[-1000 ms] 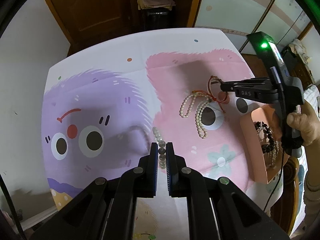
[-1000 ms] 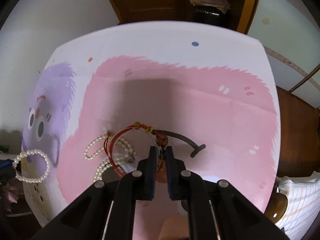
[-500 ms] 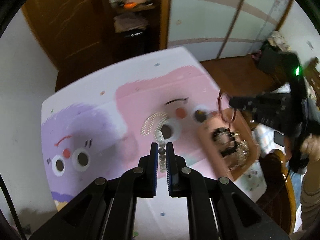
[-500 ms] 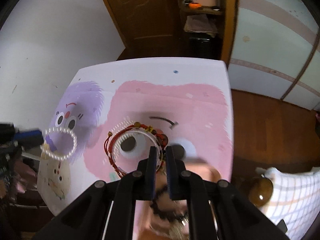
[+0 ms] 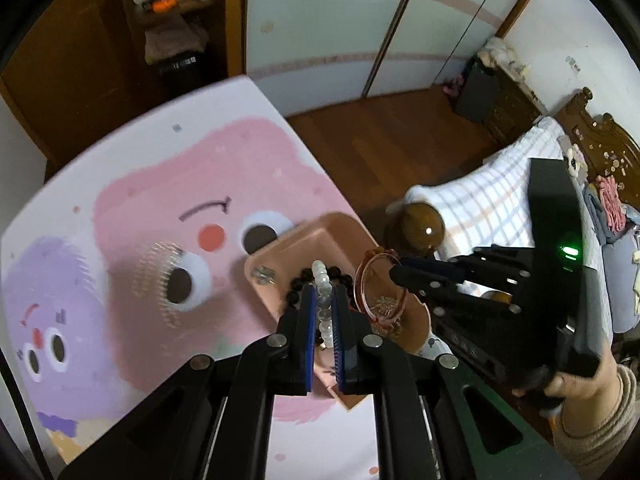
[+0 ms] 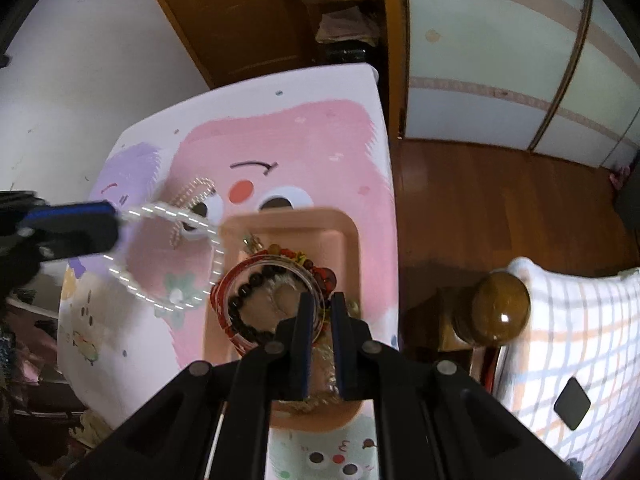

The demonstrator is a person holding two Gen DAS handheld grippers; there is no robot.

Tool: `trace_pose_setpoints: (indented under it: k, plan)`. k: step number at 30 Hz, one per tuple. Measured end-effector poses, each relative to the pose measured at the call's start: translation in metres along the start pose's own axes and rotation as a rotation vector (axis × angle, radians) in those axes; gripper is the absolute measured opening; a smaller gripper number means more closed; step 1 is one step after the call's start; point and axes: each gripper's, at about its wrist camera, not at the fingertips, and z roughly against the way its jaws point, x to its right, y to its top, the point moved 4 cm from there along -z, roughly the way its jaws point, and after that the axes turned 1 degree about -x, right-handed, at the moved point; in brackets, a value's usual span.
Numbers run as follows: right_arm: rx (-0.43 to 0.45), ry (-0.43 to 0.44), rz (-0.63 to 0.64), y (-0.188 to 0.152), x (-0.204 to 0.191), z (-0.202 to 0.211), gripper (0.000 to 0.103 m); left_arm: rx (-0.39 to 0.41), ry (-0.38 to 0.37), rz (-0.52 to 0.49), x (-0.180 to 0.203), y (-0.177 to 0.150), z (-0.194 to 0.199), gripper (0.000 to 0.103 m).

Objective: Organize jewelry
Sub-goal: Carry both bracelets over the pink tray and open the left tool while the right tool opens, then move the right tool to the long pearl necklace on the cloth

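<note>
A tray [image 6: 352, 240] is set on the surface [image 6: 340, 140] near its right edge. A beaded bracelet [image 6: 244, 300] is laid in the tray. Above the tray, a corded bracelet [image 6: 316, 272] is held up between the fingers of the right gripper [image 6: 322, 320]. To the left, a pearl loop [image 6: 176, 260] is held in the left gripper [image 5: 323, 312] over the tray's left edge and the surface beside it. Another pearl strand [image 6: 192, 196] is laid on the surface behind and to the left of the tray. A bedpost knob [image 6: 502, 308] is seen to the right of the surface, with a bed [image 6: 572, 320] beyond it.
</note>
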Motion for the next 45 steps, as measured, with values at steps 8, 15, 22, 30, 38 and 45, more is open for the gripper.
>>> trace_pose_setpoints:
  k: [8, 15, 22, 30, 38, 45]
  plan:
    - [-0.025, 0.026, -0.045, -0.016, 0.014, -0.019, 0.008, -0.089, 0.044, 0.027, -0.007, -0.006, -0.06, 0.005]
    - [-0.033, 0.034, -0.071, -0.017, 0.018, -0.032, 0.008, -0.111, 0.083, 0.025, -0.017, -0.016, -0.079, 0.007]
    - [-0.035, 0.02, -0.079, -0.012, 0.015, -0.041, 0.009, -0.061, 0.105, 0.021, -0.022, -0.021, -0.072, 0.033]
    - [-0.024, 0.002, -0.101, -0.006, 0.016, -0.045, 0.009, 0.003, 0.129, 0.028, -0.03, -0.033, -0.055, 0.052]
    - [-0.004, 0.008, -0.123, 0.001, 0.014, -0.044, 0.021, 0.083, 0.161, 0.087, -0.047, -0.048, -0.034, 0.063]
    - [0.04, 0.045, -0.124, 0.003, 0.001, -0.032, 0.024, 0.158, 0.224, 0.163, -0.071, -0.071, -0.011, 0.068]
